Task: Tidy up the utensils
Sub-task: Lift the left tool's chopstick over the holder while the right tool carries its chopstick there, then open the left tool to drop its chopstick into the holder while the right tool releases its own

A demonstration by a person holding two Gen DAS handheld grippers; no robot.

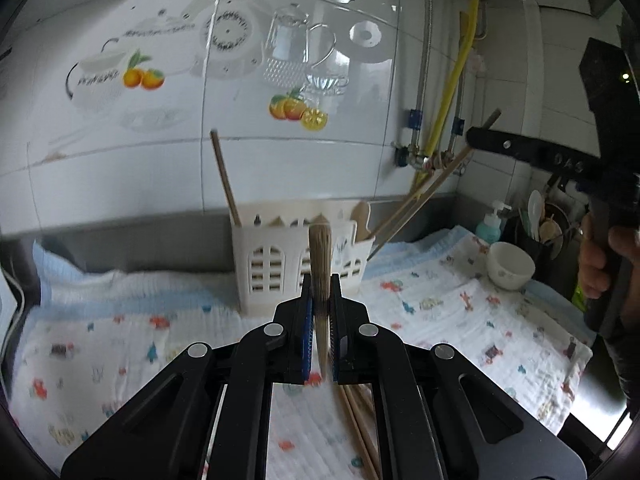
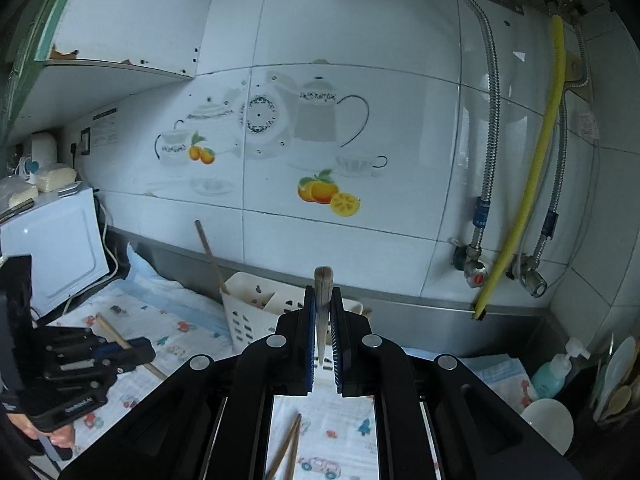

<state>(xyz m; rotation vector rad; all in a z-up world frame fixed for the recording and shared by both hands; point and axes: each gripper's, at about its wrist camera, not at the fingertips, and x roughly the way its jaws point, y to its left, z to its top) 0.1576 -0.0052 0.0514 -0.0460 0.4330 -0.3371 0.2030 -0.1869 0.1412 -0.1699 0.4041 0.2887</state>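
Both jaws clamp chopsticks (image 1: 320, 268); only the right view shows the microwave (image 2: 52, 248).

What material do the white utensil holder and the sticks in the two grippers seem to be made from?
Holder: probably plastic, matte off-white; its window-like cut-outs look moulded. Stick in the left gripper: likely wood or bamboo, pale tan, dull, blurred. Sticks in the right gripper: thin and light brown, also apparently bamboo or wood, without shine.
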